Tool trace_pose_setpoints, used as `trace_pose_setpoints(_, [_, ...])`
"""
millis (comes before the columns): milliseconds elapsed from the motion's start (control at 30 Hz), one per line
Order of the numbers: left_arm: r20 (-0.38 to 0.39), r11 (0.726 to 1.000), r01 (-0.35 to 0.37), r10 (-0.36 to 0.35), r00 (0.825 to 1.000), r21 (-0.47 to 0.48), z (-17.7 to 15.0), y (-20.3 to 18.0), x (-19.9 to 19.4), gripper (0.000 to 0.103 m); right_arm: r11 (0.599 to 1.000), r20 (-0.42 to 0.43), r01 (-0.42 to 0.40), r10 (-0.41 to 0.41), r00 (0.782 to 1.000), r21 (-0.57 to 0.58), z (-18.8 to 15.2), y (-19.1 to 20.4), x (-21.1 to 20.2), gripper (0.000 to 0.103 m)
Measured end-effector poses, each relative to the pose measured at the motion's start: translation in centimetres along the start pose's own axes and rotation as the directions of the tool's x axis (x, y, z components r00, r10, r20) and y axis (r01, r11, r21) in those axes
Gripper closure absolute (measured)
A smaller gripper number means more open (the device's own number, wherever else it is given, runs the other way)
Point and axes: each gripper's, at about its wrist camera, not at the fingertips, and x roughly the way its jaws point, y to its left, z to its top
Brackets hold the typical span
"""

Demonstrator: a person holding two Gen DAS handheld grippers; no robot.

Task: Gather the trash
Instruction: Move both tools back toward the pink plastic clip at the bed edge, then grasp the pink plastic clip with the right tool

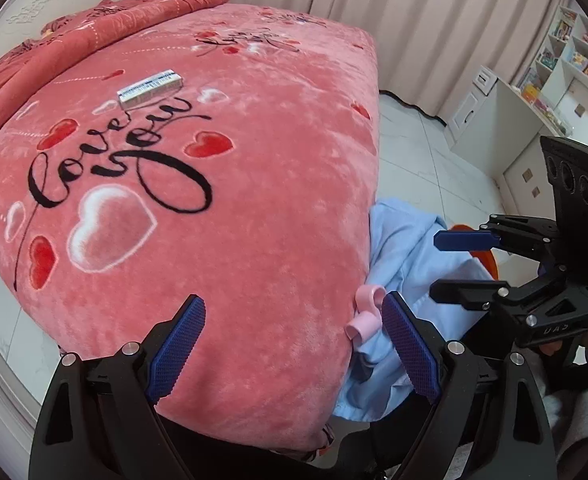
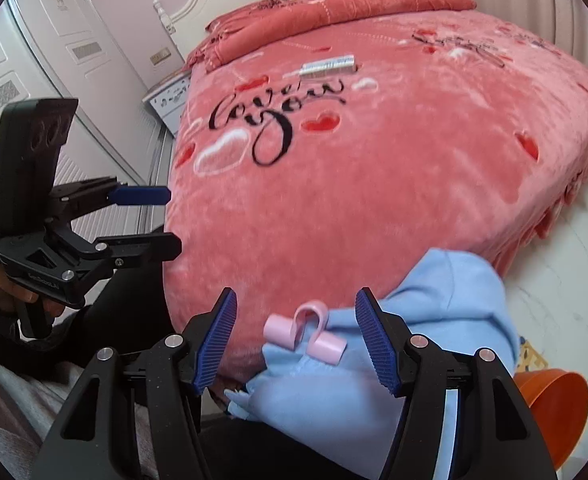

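A curled pink paper strip [image 2: 304, 330] lies at the near edge of the pink bed [image 2: 374, 184], partly on a light blue garment [image 2: 434, 320]. It also shows in the left wrist view [image 1: 366, 312]. A small silver box [image 1: 149, 88] lies far up the bed; it also shows in the right wrist view [image 2: 328, 65]. My right gripper [image 2: 296, 340] is open, its jaws on either side of the pink strip, above it. My left gripper [image 1: 294, 340] is open over the bed's near edge, with the strip beside its right finger. An orange bin [image 2: 554, 412] stands on the floor at the right.
The blue garment [image 1: 406, 280] hangs off the bed's corner over the orange bin [image 1: 488, 260]. A folded red quilt [image 1: 53, 52] lies at the headboard. A white nightstand [image 2: 169, 100] and wardrobe doors [image 2: 33, 80] stand left of the bed. White shelves [image 1: 554, 80] stand across the tiled floor.
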Motion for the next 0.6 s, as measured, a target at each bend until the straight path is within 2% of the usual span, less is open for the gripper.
trace_pose_setpoints(233, [-0.053, 1.000, 0.010, -0.010, 0.999, 0.009, -1.1, -0.4, 1.6, 0.014, 1.000, -0.071, -0.023, 0.023, 0.997, 0.006, -1.5, -0.2, 2.2, 0.041])
trace_pose_setpoints(600, [-0.084, 1.000, 0.012, -0.013, 0.996, -0.008, -1.8, -0.1, 2.5, 0.014, 1.000, -0.138, -0.018, 0.015, 0.990, -0.025, -1.0, -0.3, 4.1, 0.041])
